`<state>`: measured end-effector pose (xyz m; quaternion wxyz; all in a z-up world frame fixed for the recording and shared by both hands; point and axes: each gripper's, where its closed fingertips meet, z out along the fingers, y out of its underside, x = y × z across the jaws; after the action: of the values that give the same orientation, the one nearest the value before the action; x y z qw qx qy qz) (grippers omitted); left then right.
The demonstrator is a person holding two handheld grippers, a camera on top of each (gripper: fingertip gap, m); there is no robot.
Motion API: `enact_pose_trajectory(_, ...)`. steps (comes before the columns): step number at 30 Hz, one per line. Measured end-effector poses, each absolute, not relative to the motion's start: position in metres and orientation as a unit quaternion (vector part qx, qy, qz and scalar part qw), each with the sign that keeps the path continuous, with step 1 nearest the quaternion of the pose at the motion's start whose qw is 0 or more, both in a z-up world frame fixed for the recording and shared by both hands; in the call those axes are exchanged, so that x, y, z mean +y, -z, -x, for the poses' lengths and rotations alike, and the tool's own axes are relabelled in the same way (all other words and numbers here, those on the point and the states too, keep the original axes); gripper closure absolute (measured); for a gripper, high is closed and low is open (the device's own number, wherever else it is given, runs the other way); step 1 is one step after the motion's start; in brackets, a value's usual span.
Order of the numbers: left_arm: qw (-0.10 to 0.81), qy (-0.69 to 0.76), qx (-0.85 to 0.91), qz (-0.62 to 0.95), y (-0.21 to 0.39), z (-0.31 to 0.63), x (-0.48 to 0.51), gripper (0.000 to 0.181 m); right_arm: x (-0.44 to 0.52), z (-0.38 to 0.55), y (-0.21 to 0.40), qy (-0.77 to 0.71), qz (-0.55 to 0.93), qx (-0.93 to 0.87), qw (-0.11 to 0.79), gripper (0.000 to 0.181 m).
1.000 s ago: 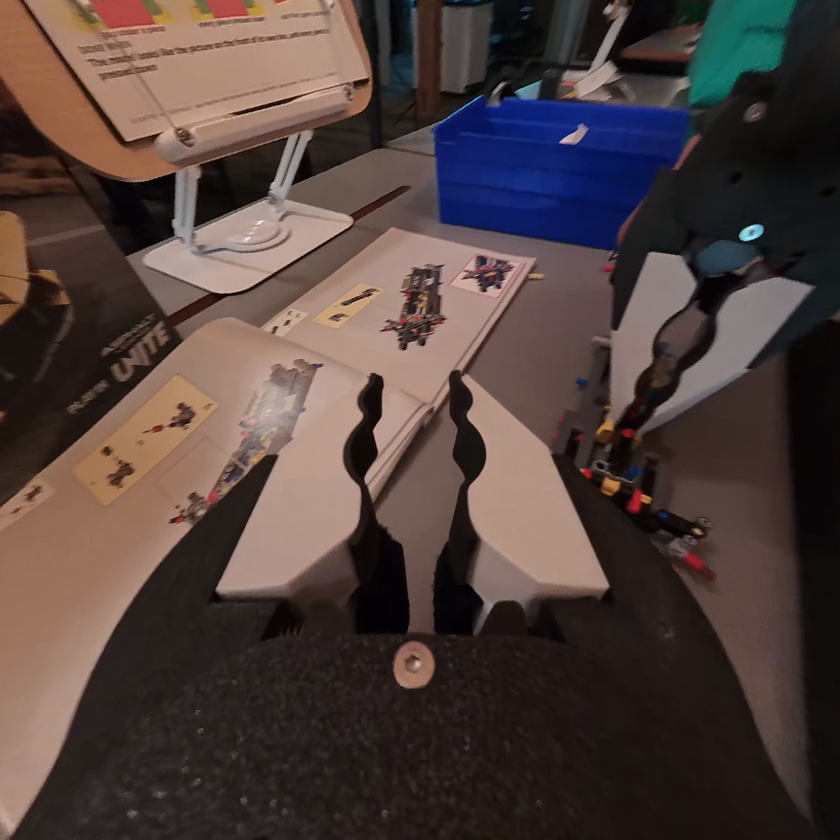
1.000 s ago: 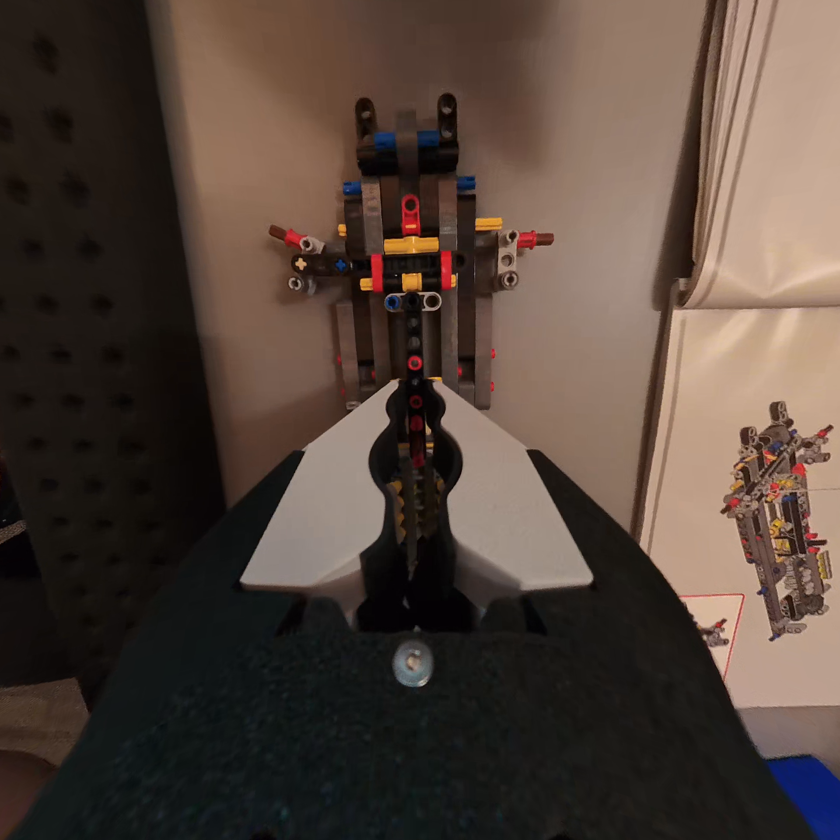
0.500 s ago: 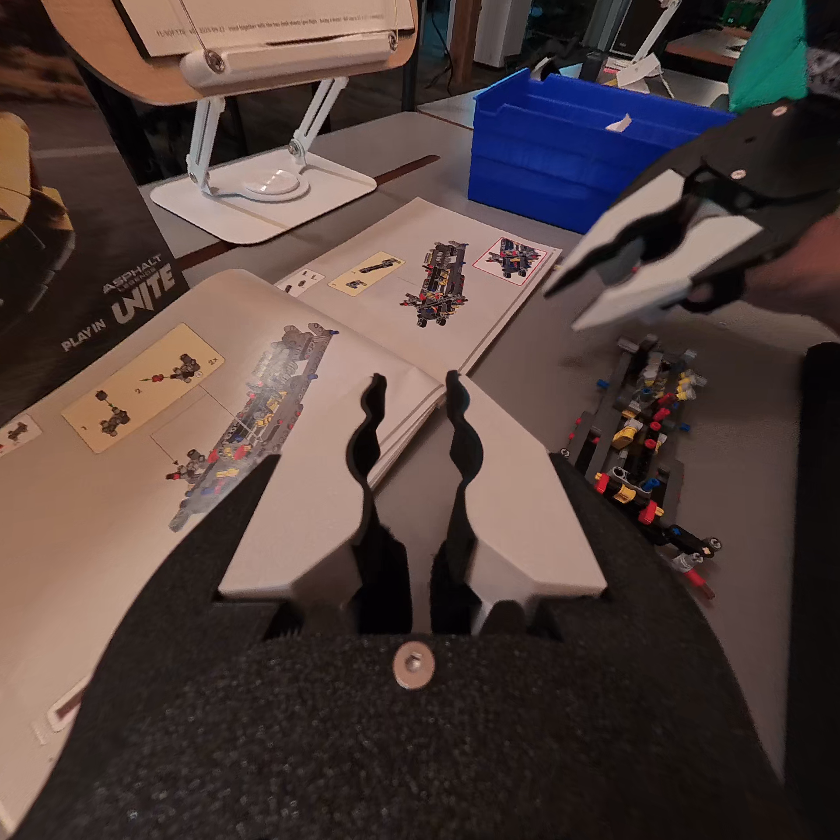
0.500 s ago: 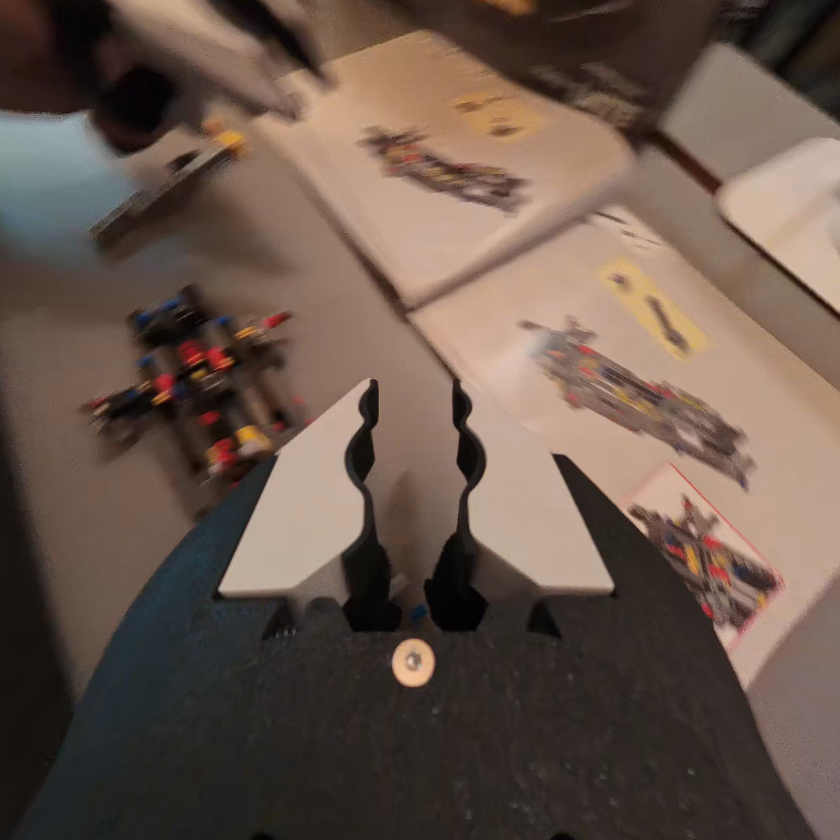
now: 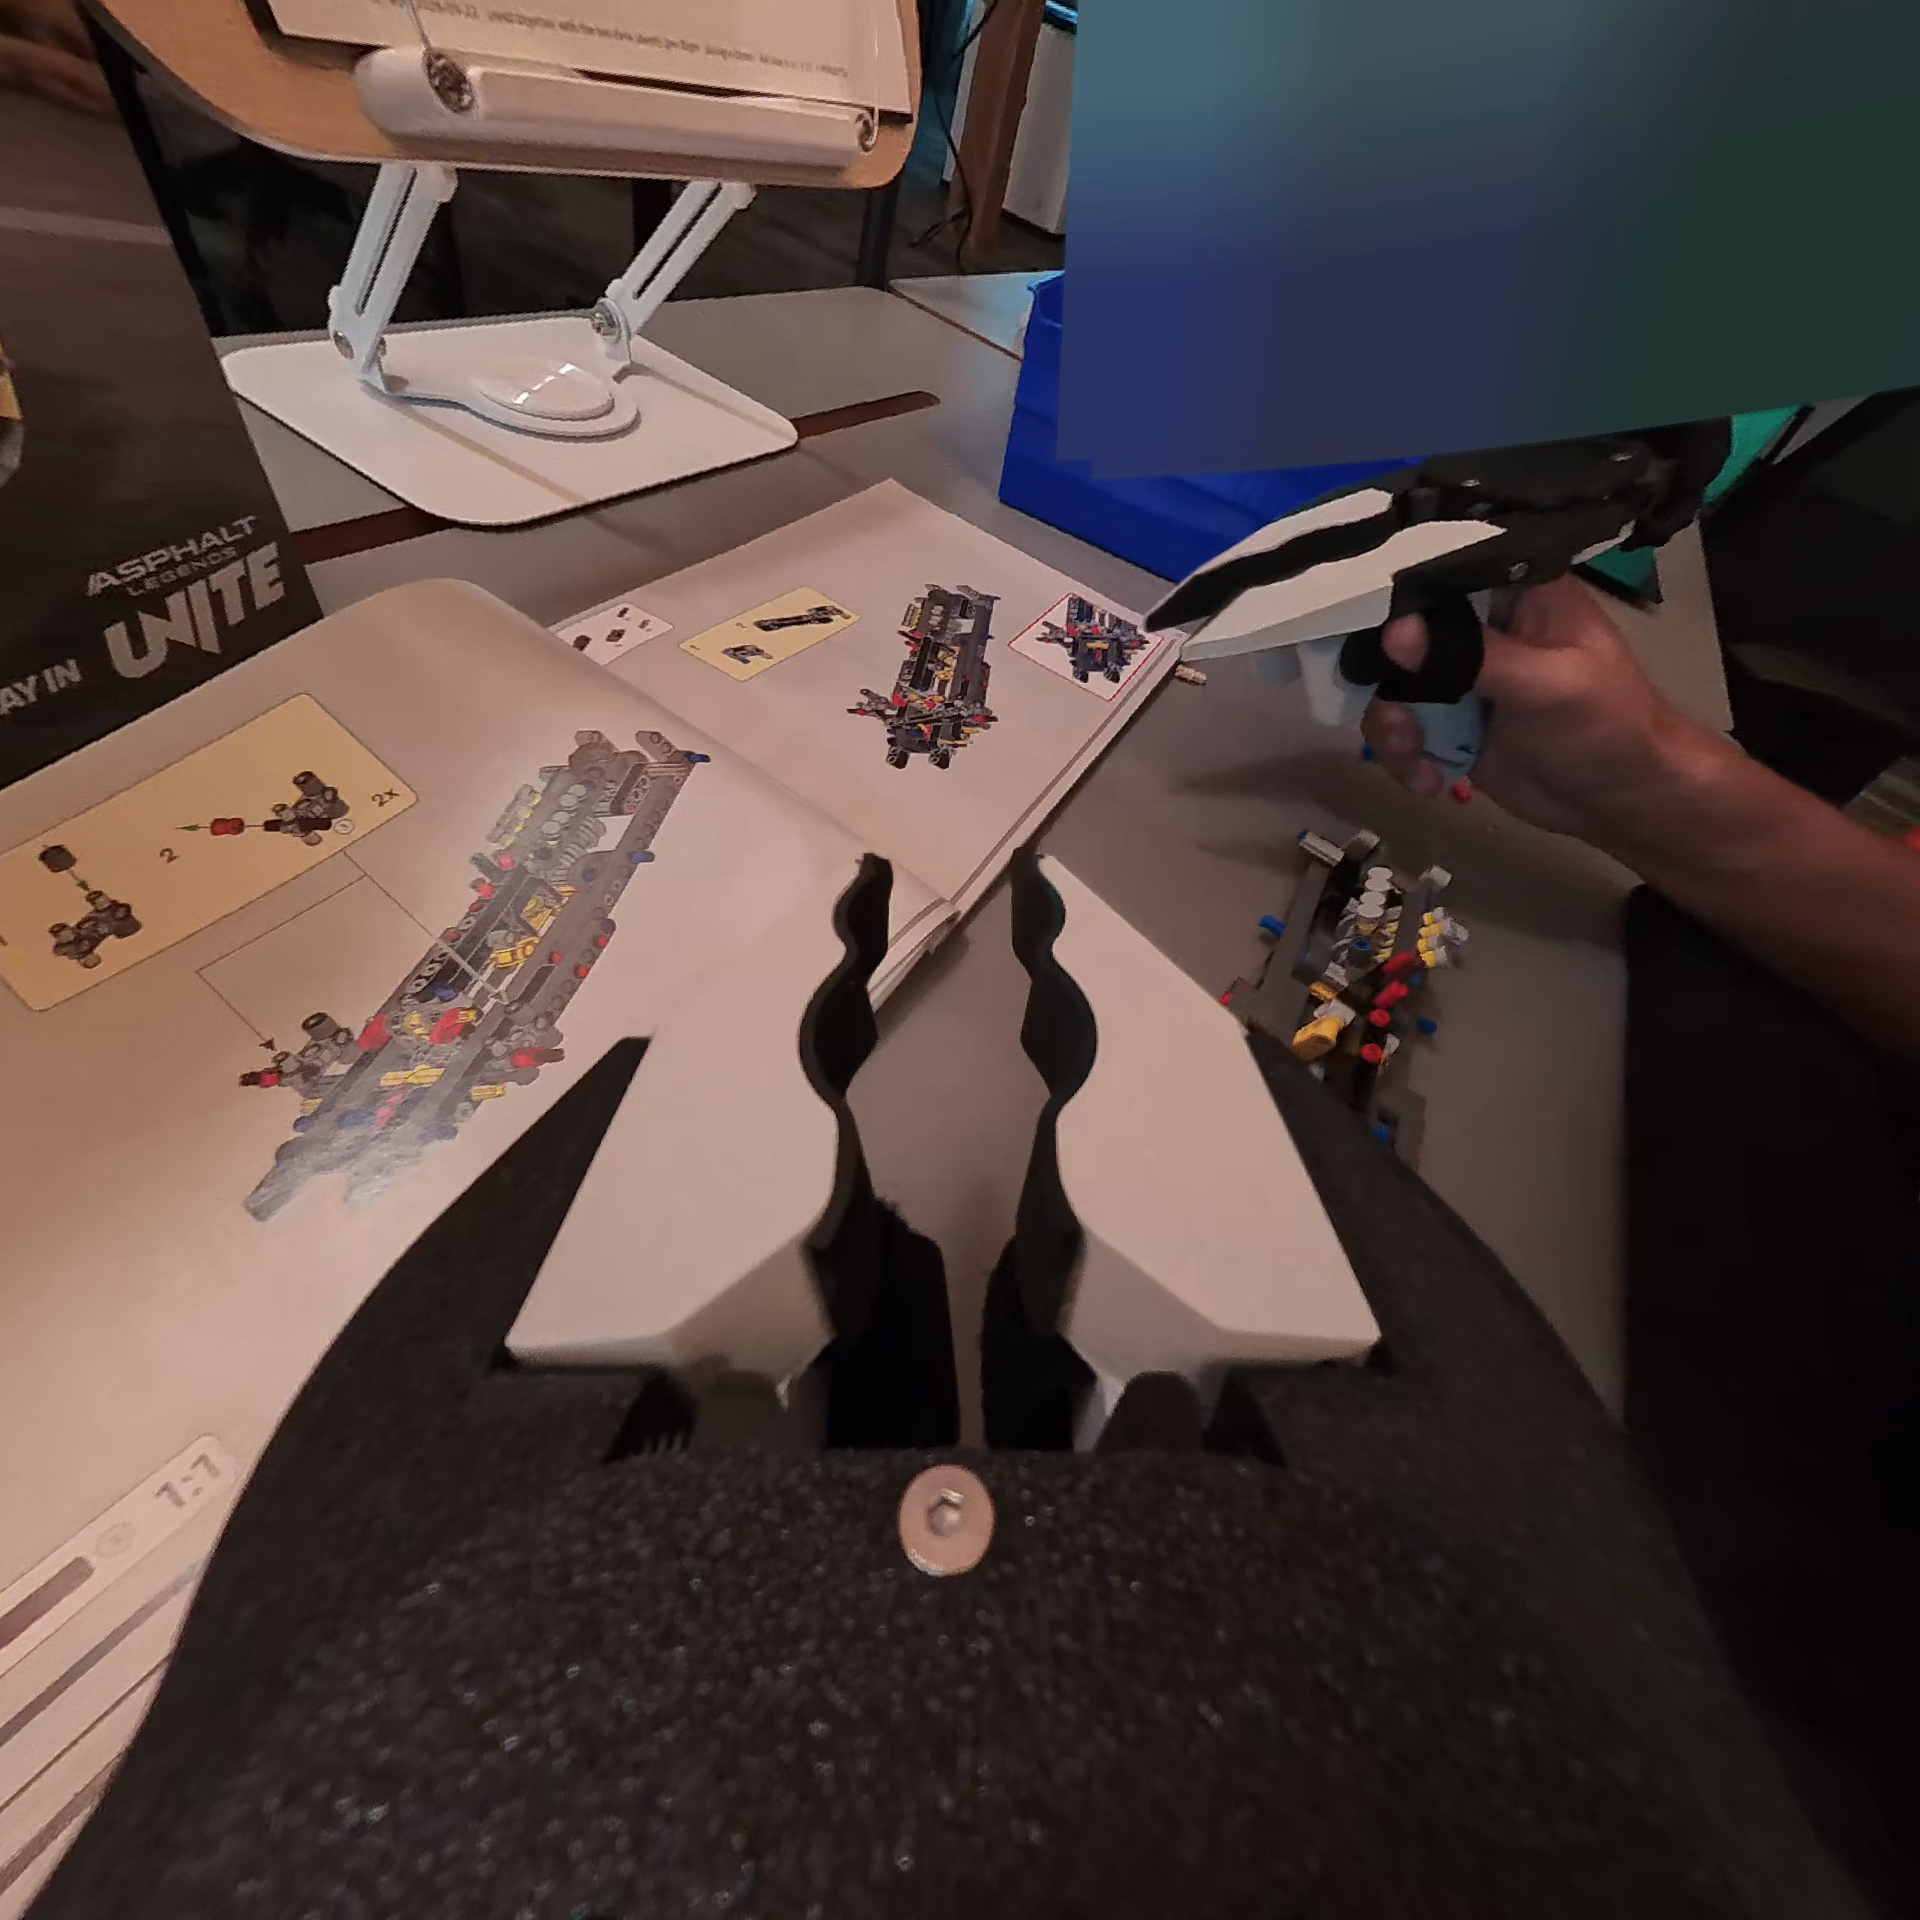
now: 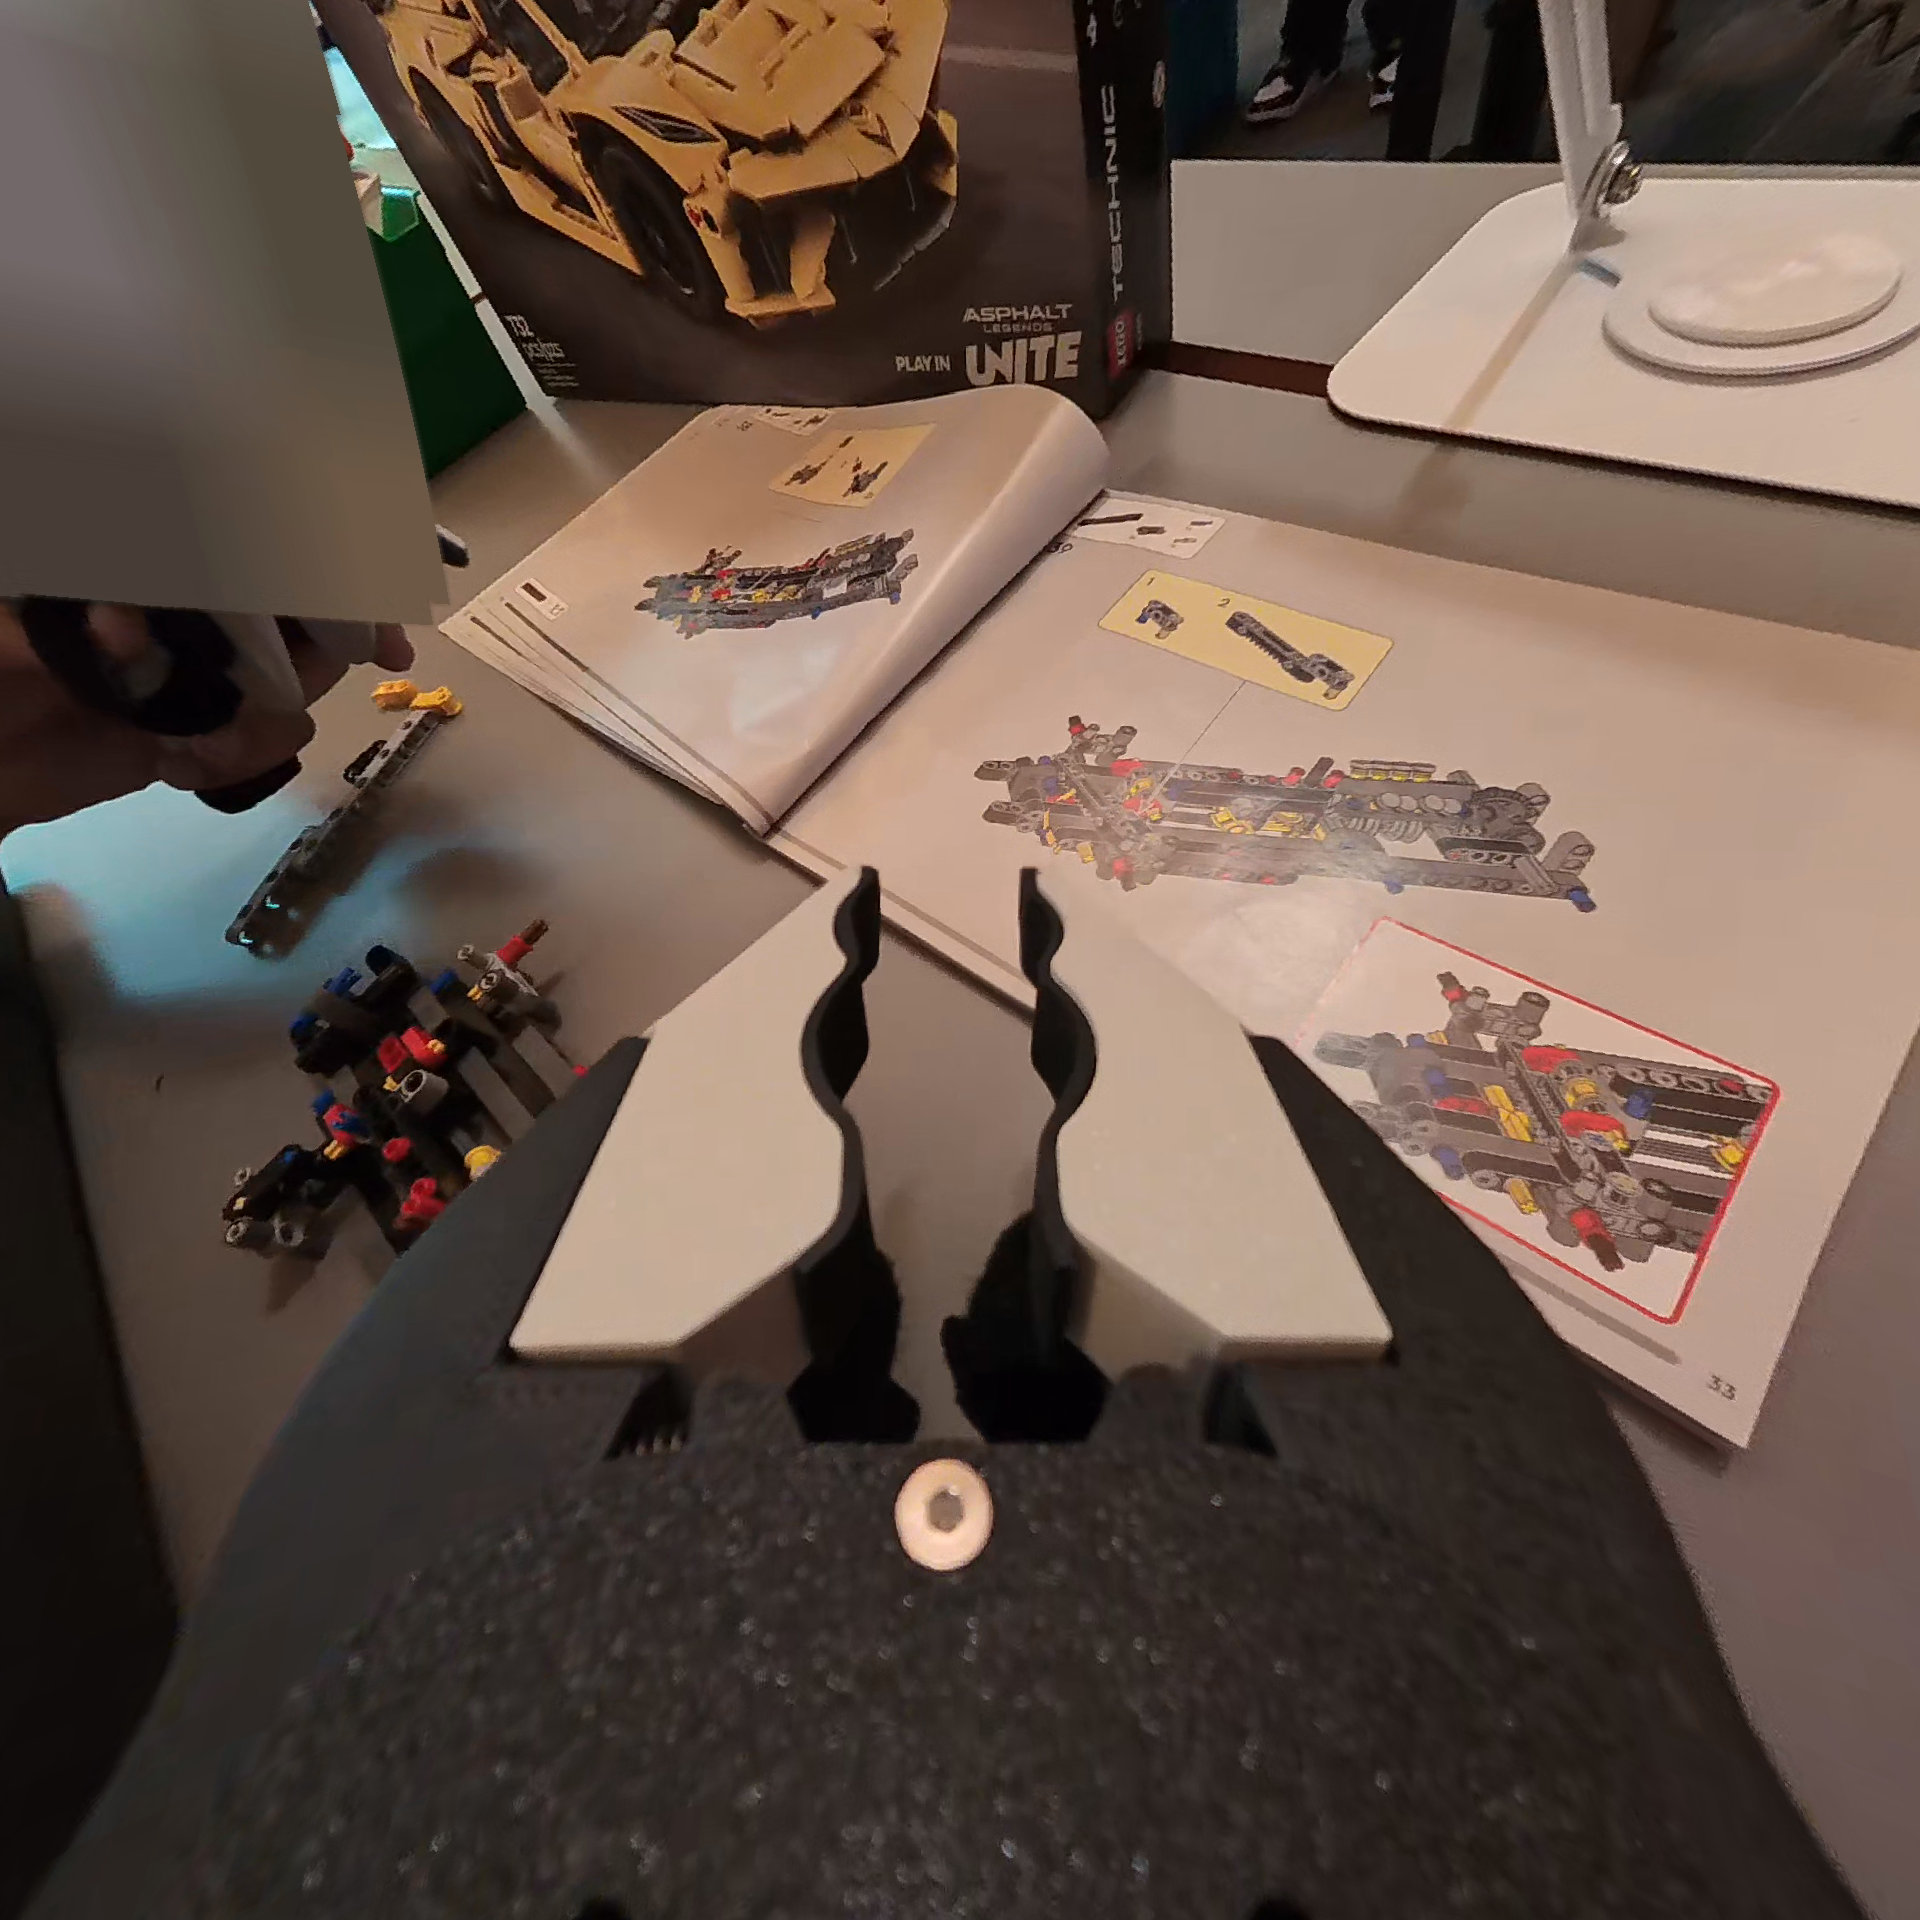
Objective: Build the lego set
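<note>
The partly built lego chassis (image 6: 405, 1091), dark grey with red, yellow and blue pins, lies on the grey table left of my right gripper (image 6: 945, 883), which is open, empty and raised over the open instruction booklet (image 6: 1299, 831). A long grey beam (image 6: 332, 831) and a small yellow piece (image 6: 416, 696) lie beyond the chassis. My left gripper (image 5: 945, 883) is open and empty above the booklet's edge (image 5: 727, 831). In the left wrist view the chassis (image 5: 1361, 966) lies to the right, and the right gripper (image 5: 1174, 623) hovers beyond it in a hand.
The lego box (image 6: 779, 197) stands behind the booklet. A white document stand (image 5: 499, 416) sits at the back and a blue bin (image 5: 1122, 499) to its right. A black foam pad (image 5: 1766, 1195) borders the chassis. A hand (image 6: 104, 707) shows at far left.
My right gripper has opened and let go of the chassis, which now lies on the table. It rose and swung over the booklet. My left gripper stayed open and shifted slightly.
</note>
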<state>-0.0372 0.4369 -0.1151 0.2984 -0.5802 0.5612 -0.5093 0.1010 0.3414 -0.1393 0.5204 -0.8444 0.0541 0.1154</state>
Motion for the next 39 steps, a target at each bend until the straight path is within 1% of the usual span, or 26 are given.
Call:
enact_pose_trajectory(7,0.276,0.518,0.553,0.592,0.118,0.037,0.436,0.161,0.339,-0.095,0.141,-0.13,0.848,0.052,0.51,0.16)
enact_pose_trajectory(12,0.255,0.467,0.593,0.604,0.129,0.041,0.435,0.162,0.335,-0.08,0.131,-0.129,0.841,0.057,0.522,0.158)
enact_pose_trajectory(13,0.256,0.452,0.617,0.591,0.13,0.045,0.431,0.162,0.334,-0.065,0.122,-0.15,0.832,0.055,0.532,0.157)
enact_pose_trajectory(15,0.247,0.414,0.667,0.568,0.139,0.058,0.423,0.168,0.328,-0.028,0.109,-0.177,0.819,0.036,0.544,0.159)
enact_pose_trajectory(17,0.226,0.396,0.691,0.561,0.149,0.071,0.416,0.168,0.323,0.016,0.109,-0.195,0.82,0.01,0.538,0.159)
enact_pose_trajectory(20,0.174,0.432,0.719,0.515,0.153,0.092,0.39,0.162,0.319,0.08,0.13,-0.221,0.851,-0.034,0.475,0.146)
enact_pose_trajectory(21,0.171,0.444,0.73,0.49,0.152,0.099,0.381,0.157,0.316,0.091,0.143,-0.201,0.871,-0.054,0.445,0.145)
enact_pose_trajectory(23,0.186,0.452,0.749,0.447,0.153,0.107,0.371,0.154,0.311,0.095,0.163,-0.144,0.9,-0.08,0.403,0.145)
enact_pose_trajectory(24,0.2,0.445,0.757,0.435,0.155,0.107,0.369,0.148,0.308,0.096,0.169,-0.124,0.909,-0.088,0.388,0.145)
enact_pose_trajectory(25,0.21,0.436,0.767,0.422,0.158,0.107,0.365,0.141,0.306,0.096,0.171,-0.111,0.914,-0.092,0.379,0.146)
enact_pose_trajectory(27,0.223,0.422,0.786,0.393,0.163,0.108,0.356,0.137,0.305,0.099,0.171,-0.105,0.916,-0.091,0.375,0.149)
enact_pose_trajectory(29,0.234,0.398,0.804,0.374,0.172,0.109,0.353,0.137,0.304,0.105,0.17,-0.11,0.916,-0.09,0.374,0.151)
enact_pose_trajectory(33,0.25,0.365,0.82,0.364,0.182,0.108,0.354,0.137,0.303,0.1,0.177,-0.074,0.925,-0.077,0.365,0.158)
enact_pose_trajectory(39,0.271,0.342,0.822,0.366,0.186,0.106,0.353,0.14,0.29,0.111,0.186,-0.132,0.928,-0.056,0.343,0.158)
